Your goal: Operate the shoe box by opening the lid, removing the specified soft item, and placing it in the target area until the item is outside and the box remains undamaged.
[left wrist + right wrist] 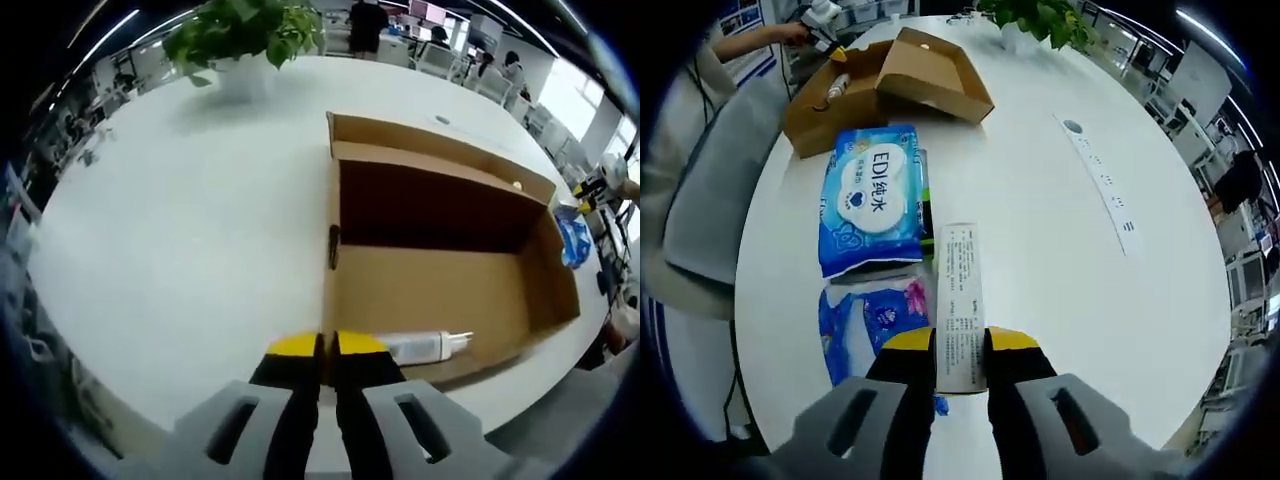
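My left gripper [327,345] has its jaws pressed together at the near wall of the open shoe box [440,290]; a white tube [425,346] lies inside, just right of the jaws. My right gripper [960,345] pinches a white printed carton [960,305] on the table [1060,230]. Left of it lie two blue wipe packs [872,195], the box beyond.

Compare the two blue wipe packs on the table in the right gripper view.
The upper blue pack is larger and plainly printed with white lettering; the lower blue pack is smaller, crumpled, with pink on it. The upper pack lies nearer the shoe box, the lower nearer the right claw. Both lie flat beside the white carton.
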